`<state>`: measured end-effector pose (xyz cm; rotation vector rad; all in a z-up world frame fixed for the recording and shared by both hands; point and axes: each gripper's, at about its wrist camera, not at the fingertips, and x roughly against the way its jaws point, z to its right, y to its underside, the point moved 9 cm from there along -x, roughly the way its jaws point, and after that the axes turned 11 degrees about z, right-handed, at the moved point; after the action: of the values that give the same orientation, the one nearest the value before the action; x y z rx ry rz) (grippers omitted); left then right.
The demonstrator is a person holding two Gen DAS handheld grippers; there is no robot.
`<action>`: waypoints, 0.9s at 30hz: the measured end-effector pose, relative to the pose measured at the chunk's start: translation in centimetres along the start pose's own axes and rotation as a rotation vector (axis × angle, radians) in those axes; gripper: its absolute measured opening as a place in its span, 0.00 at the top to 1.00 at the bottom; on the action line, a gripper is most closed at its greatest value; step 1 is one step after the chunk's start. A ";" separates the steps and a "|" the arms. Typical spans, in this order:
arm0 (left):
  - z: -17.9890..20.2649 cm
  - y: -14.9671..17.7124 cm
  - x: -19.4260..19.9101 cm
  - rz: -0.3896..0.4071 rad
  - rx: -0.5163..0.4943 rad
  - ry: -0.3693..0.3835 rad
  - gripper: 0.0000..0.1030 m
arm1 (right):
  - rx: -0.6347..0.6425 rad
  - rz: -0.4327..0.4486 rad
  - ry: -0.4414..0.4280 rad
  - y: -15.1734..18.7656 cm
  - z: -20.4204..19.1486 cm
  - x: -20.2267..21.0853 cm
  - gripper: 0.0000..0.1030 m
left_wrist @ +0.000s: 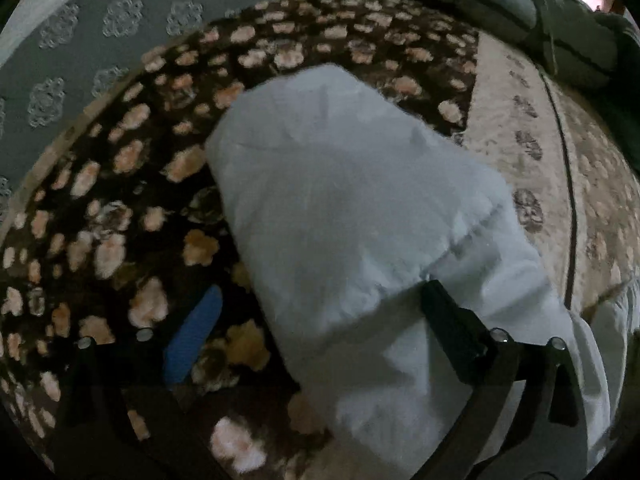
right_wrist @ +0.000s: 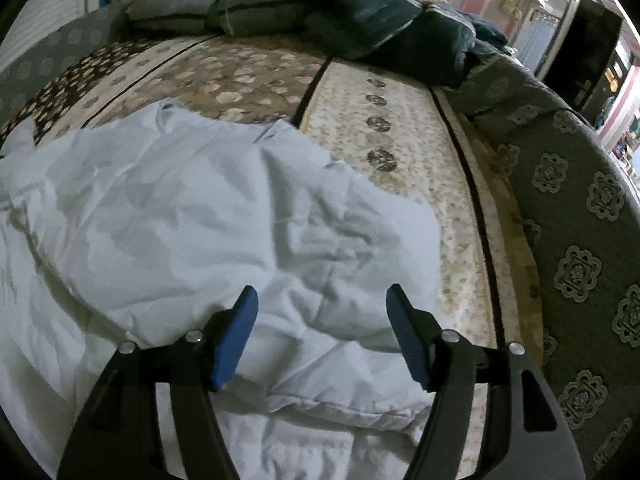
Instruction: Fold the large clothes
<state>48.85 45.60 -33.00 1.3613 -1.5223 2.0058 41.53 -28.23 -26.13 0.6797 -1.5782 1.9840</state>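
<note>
White garment (right_wrist: 208,208) crumpled on bed; right gripper (right_wrist: 322,300) apart above it; left gripper (left_wrist: 320,304) spread wide, empty.

No legible txt/labels anywhere (frames dim, blurry).

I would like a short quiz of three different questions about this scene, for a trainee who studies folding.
1. True or false: the right gripper is clamped on the pale blue-white crumpled cloth garment.
2. What covers the bed under the garment? A) plain red sheet B) brown and cream flower-patterned blanket C) bare wood
3. Fill in: in the left wrist view, the left gripper stands ____.

Key: 1 false, its blue pads stand apart above the cloth; 2 B; 3 open.
</note>
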 end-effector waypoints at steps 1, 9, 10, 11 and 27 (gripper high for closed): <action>0.1 0.3 -0.4 -0.008 0.015 0.008 0.03 | 0.001 0.004 0.001 0.0 0.0 0.0 0.32; 2.6 0.7 1.6 -0.034 0.039 0.171 0.82 | 0.013 -0.002 -0.023 1.7 -0.4 0.0 0.32; 2.8 0.3 2.5 -0.021 0.042 0.182 0.84 | 0.007 0.002 -0.027 1.7 -0.3 0.1 0.32; 3.2 -0.3 3.9 0.000 0.045 0.197 0.85 | 0.004 0.004 -0.030 1.7 -0.3 0.2 0.32; 25.1 1.2 24.0 0.160 -0.263 0.527 0.85 | -0.062 0.096 -0.092 0.3 2.3 2.6 0.32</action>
<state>48.30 16.21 -14.53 0.5631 -1.5945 1.9531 39.54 -30.29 -24.17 0.6919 -1.7494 1.9880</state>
